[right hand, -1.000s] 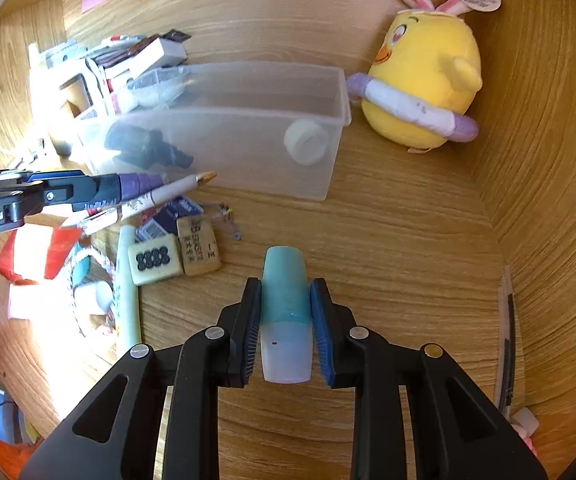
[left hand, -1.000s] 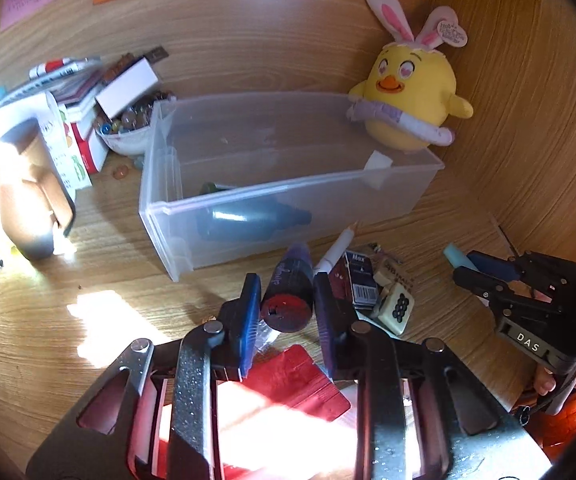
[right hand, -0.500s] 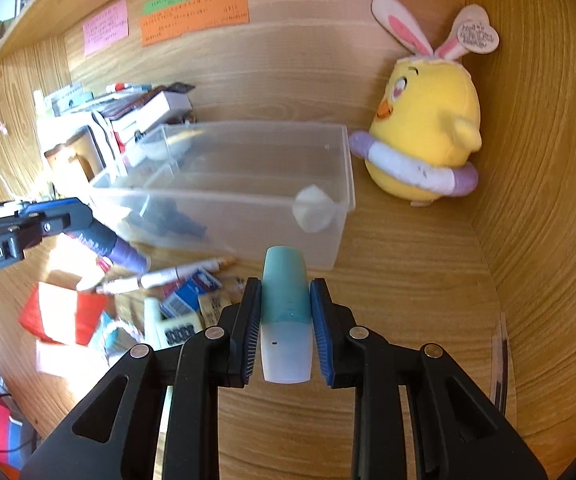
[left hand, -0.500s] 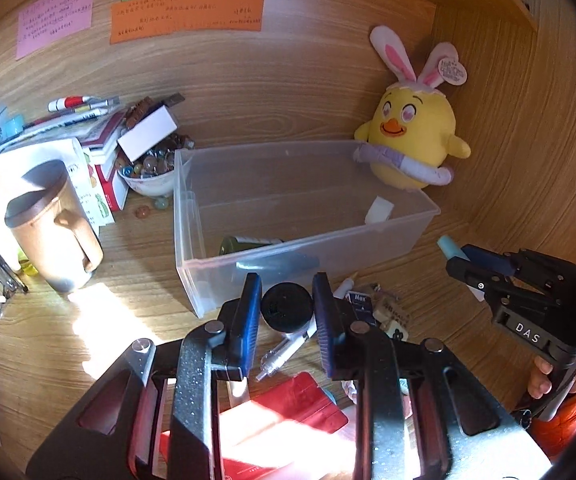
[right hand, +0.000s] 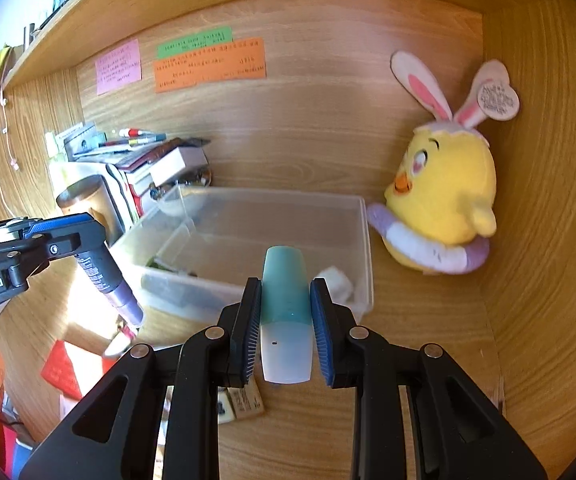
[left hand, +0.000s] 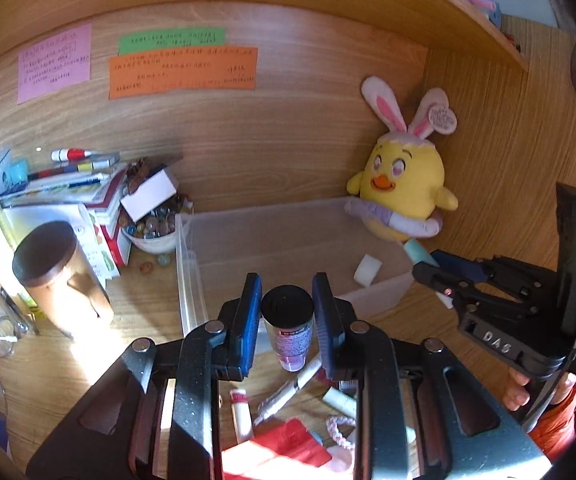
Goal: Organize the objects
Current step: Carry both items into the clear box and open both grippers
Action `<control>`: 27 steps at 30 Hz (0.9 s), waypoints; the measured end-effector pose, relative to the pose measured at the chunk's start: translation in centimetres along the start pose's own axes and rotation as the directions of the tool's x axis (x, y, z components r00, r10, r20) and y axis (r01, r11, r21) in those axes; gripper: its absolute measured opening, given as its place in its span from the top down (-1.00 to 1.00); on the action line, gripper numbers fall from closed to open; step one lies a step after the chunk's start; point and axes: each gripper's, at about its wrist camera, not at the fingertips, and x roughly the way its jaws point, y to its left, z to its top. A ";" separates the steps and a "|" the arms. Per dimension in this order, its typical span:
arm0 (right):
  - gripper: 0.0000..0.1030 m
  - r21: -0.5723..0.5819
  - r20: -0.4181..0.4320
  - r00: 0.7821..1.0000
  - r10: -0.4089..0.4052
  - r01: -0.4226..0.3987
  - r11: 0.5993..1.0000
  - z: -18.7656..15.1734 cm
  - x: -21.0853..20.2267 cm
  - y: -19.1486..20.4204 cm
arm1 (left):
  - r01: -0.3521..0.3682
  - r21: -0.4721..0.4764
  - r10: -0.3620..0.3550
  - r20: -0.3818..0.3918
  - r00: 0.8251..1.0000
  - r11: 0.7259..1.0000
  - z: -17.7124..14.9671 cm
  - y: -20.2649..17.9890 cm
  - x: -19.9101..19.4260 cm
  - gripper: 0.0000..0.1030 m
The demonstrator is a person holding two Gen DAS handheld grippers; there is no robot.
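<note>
My left gripper (left hand: 287,308) is shut on a dark purple tube (left hand: 289,326) with a black cap, held above the desk in front of the clear plastic bin (left hand: 192,280). In the right wrist view that same tube (right hand: 106,280) hangs slanted from the left gripper (right hand: 84,240) at the left. My right gripper (right hand: 286,308) is shut on a teal and white stick (right hand: 286,312), near the bin (right hand: 364,248). The bin holds a white sponge piece (left hand: 367,269) and some dark items.
A yellow chick plush (left hand: 402,196) leans in the back right corner. A brown mug (left hand: 58,276), stacked books and a bowl of marbles (left hand: 152,232) crowd the left. Pens, a red packet (left hand: 276,454) and tiles (right hand: 240,402) lie on the desk below the grippers.
Both grippers have risen and tilted up with their objects still held; more of the back wall and its paper notes shows, and the bin sits lower in both views.
</note>
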 end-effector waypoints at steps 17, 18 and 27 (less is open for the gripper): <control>0.56 -0.032 -0.010 1.000 -0.003 0.003 0.999 4.2 4.0 0.3 | 0.002 -0.038 -0.001 0.032 1.000 0.999 5.2 1.0 2.4 0.51; 0.56 -0.039 -0.011 1.000 -0.006 0.005 0.999 4.5 4.2 0.4 | -0.003 -0.038 0.004 0.030 1.000 0.999 5.3 0.9 2.8 0.51; 0.56 -0.082 -0.037 0.999 -0.040 0.037 0.996 5.7 7.0 1.1 | -0.024 -0.044 0.024 -0.004 1.000 0.999 5.4 1.1 6.2 0.51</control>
